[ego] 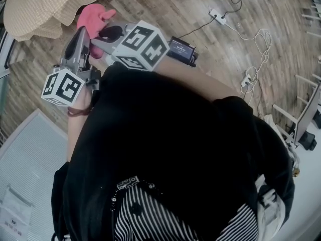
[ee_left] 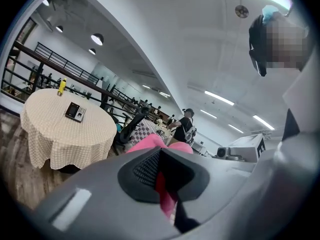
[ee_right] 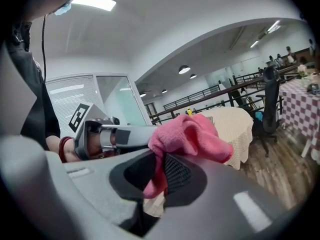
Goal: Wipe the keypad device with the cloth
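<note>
Black shirt (ego: 175,149) on the person fills most of the head view. Well ahead of the left gripper (ee_left: 162,180) stands a round table (ee_left: 55,136) with a checked cover. The right gripper (ee_right: 160,176) is just beside the left one. Both pinch one pink cloth (ee_right: 187,134), which bunches up at their tips. The small keypad device (ee_left: 75,112) lies on the far table, well apart from both grippers.

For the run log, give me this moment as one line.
left gripper: shut on pink cloth | right gripper: shut on it | keypad device: on table, untouched
</note>
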Available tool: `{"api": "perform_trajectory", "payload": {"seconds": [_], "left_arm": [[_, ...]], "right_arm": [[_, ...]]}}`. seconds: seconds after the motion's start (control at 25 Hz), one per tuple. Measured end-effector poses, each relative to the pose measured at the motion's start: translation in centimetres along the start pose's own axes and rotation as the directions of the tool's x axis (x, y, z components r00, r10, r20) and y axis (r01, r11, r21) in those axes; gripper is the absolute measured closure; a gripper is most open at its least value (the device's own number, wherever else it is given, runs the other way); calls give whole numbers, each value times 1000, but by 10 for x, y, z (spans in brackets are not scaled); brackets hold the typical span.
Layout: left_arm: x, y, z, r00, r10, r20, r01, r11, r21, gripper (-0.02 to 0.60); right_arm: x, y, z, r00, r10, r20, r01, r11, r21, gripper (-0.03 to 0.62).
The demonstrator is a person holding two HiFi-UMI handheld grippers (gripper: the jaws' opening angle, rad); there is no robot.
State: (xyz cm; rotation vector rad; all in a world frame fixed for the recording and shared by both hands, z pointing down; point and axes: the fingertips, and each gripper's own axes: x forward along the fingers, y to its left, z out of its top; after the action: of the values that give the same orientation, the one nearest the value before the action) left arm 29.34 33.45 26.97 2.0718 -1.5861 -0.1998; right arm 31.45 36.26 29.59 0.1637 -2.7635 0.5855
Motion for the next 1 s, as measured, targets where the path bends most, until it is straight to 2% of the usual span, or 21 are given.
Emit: {"api": "perform_trajectory", "payload": {"seconds": [0.16,0.28,0.44,0.76,1.0], "left_arm": [[4,23,18,999,-46,-28,46,999,3,577],[5,63,41,996,-78,-41,78,997,-16,577],[-7,114,69,996,-82,-35,82,997,-13,577],[-51,225,110,999,-47,4,47,999,-24,577],[-85,275,129,999,-30,38,31,999,-35,577]], "right_arm": [[25,-5,16,999,-39,-10,39,999,16,548],[67,-9,35,998,-66,-22,67,997,28,548],[123,-4,54,996,-76,-36,77,997,17,548],[242,23,76,997,-24,-70,22,999,-28,548],[298,48,84,994,25,-106,-32,997,-64,548]]}}
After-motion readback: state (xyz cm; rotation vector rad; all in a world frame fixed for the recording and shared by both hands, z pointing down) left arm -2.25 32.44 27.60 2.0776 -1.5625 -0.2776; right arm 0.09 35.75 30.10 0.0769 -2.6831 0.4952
